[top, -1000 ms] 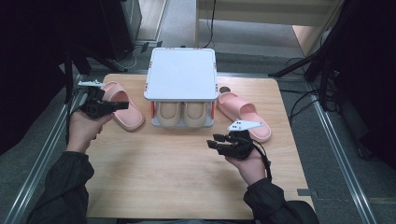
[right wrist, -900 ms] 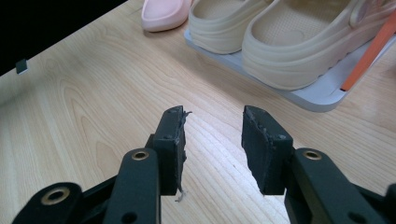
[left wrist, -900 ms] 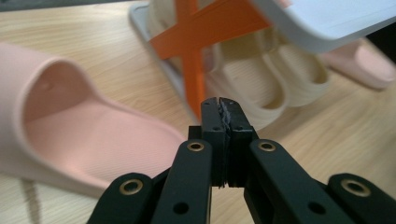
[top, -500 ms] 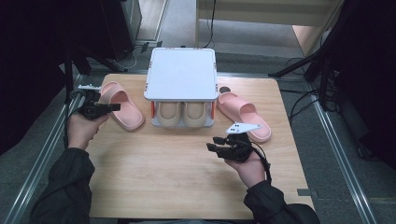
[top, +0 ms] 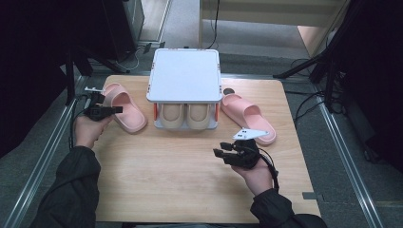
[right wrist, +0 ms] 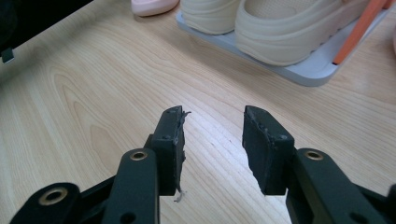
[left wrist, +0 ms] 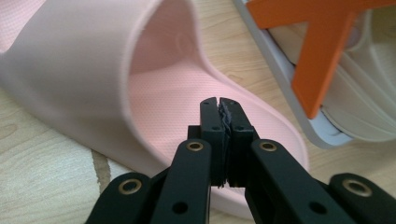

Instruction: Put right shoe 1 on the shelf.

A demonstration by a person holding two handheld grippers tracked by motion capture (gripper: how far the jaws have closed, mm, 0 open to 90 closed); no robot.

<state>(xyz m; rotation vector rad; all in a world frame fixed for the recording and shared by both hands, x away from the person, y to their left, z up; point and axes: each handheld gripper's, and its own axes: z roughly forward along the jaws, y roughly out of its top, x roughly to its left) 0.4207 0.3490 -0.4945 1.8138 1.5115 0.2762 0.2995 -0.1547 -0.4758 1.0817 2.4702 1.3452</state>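
Note:
A pink slipper (top: pixel 127 112) lies at the table's left, and its mate (top: pixel 248 117) lies at the right of a two-tier shoe rack (top: pixel 184 76). A beige pair (top: pixel 187 115) sits on the rack's lower shelf. My left gripper (top: pixel 117 109) hovers at the left slipper's outer side. In the left gripper view its jaws are shut with nothing between them, and its fingertips (left wrist: pixel 211 106) stand over the slipper's footbed (left wrist: pixel 159 93). My right gripper (right wrist: pixel 212 116) is open above bare wood, in front of the beige slippers (right wrist: pixel 289 28).
The rack has a flat white top and orange side supports (left wrist: pixel 322 56), and its grey base tray (right wrist: pixel 308 70) rests on the wooden table (top: pixel 166 180). Dark stands and cables surround the table. A metal rail (top: pixel 43 156) runs along the left side.
My left gripper has drawn back slightly to the left, away from the pink slipper's strap. The right hand has barely moved.

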